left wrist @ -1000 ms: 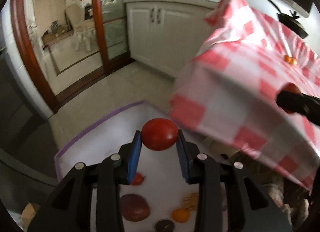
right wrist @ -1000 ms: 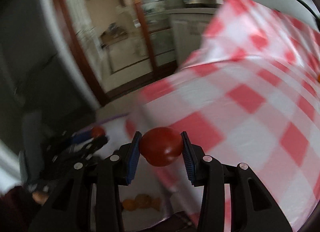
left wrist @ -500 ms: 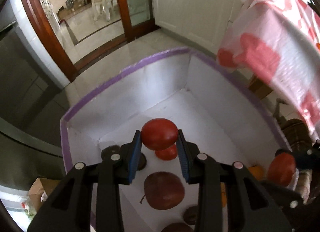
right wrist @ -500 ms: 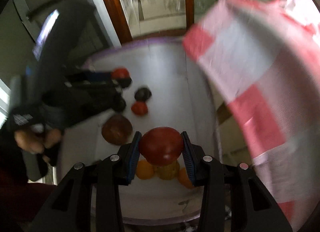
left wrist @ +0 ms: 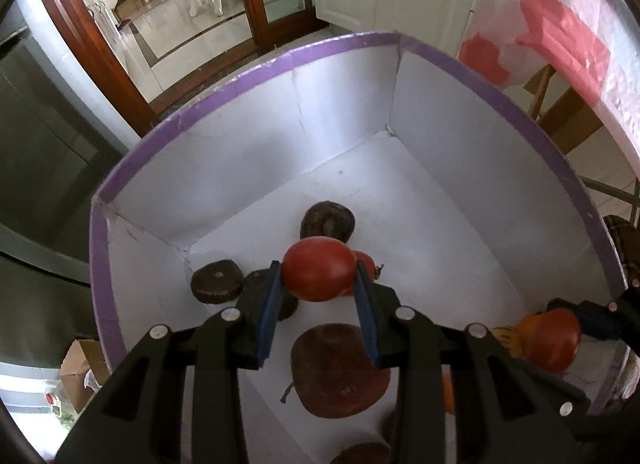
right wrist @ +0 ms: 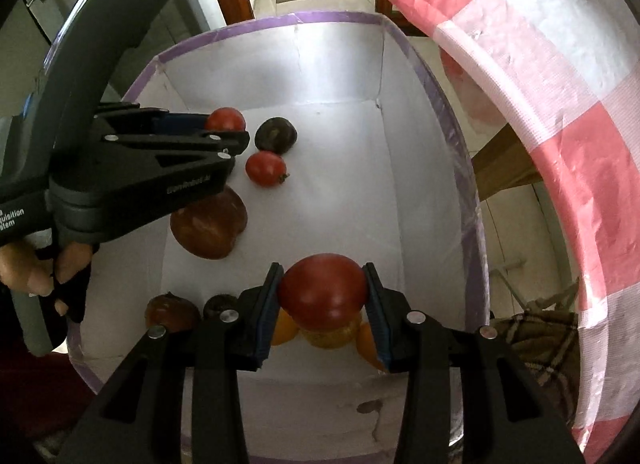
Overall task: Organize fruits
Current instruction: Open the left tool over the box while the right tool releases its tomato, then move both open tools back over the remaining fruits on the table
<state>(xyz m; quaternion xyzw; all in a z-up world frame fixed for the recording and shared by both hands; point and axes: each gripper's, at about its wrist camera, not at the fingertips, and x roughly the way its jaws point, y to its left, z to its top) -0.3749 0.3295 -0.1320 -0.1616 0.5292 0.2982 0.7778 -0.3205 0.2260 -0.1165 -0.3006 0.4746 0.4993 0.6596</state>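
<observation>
Our right gripper (right wrist: 323, 298) was clamped on a red tomato (right wrist: 322, 290), both blue pads pressed against its sides, and directly beneath and just beyond it lay the cluster of orange fruits (right wrist: 325, 334) at the near end of the white box (right wrist: 424, 76), so a release there would set the tomato down on or against them. Our left gripper (left wrist: 319, 284) likewise held a second tomato (left wrist: 319, 274) squeezed between its pads, hanging above a small loose tomato (right wrist: 265, 168), with a large brown fruit (left wrist: 340, 370) nearer under its fingers and a dark fruit (left wrist: 327, 222) just ahead. Neither tomato showed any long axis to speak of. Half a second earlier both claws had stood higher over the box; we had since lowered them inside its purple-edged walls.
</observation>
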